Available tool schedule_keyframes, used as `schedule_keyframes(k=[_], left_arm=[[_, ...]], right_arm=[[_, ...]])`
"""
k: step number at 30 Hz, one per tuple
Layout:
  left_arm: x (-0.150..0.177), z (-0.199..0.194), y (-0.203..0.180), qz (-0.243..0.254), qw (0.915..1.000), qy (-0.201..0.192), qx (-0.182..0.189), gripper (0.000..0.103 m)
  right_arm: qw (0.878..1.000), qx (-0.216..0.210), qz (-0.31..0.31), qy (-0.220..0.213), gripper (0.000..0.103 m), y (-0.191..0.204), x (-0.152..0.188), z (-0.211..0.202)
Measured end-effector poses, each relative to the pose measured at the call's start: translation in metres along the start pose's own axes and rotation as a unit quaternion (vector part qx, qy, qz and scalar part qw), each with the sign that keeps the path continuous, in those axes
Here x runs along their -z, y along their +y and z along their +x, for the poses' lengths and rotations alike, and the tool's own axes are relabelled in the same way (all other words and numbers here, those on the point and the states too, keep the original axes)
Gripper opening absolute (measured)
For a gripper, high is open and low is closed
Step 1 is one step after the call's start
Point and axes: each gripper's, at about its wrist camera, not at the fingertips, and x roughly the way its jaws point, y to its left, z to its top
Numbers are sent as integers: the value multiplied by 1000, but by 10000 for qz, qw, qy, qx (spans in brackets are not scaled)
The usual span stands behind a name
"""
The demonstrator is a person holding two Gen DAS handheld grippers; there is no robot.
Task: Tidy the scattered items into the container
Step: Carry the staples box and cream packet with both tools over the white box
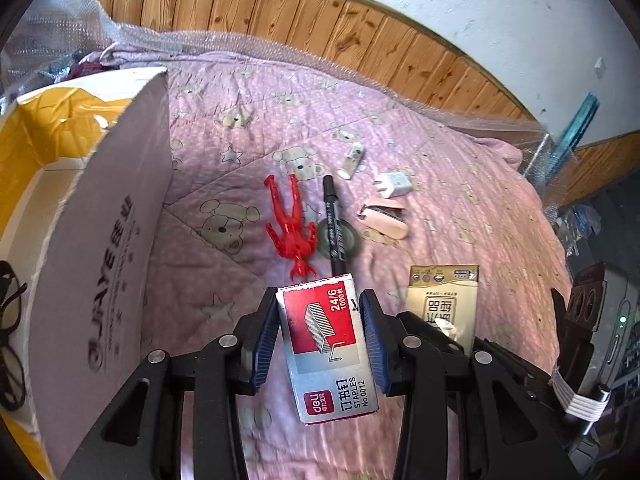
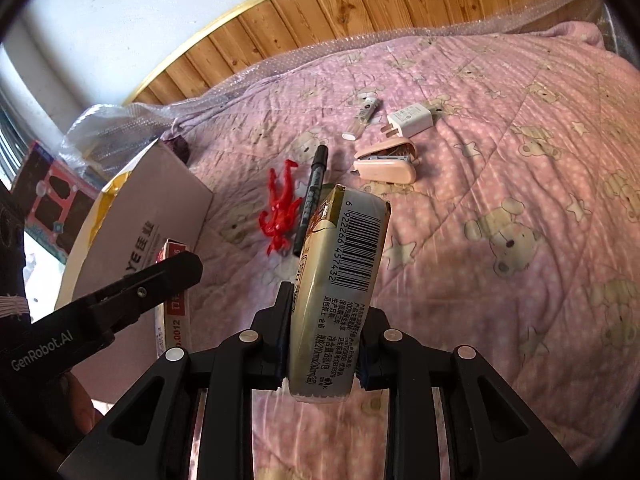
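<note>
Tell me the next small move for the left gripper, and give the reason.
Probably carry the staples box leftward over the cardboard box's wall and release. The left gripper is shut on it, held above the pink quilt, and the container's open top lies immediately to its left.

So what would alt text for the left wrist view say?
Black tongs grip a red and silver staples box above a pink bear-print quilt. Beyond lie a red figure, black pen and white charger; a cardboard box stands left.
</note>
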Motion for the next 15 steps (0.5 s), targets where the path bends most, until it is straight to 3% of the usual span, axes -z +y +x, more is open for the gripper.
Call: schedule_keyframes(k=[15], left_arm=[[37, -68, -11, 201, 9992, -311, 119, 41]], right_arm=[[9992, 6, -365, -185, 27, 36, 36, -45]])
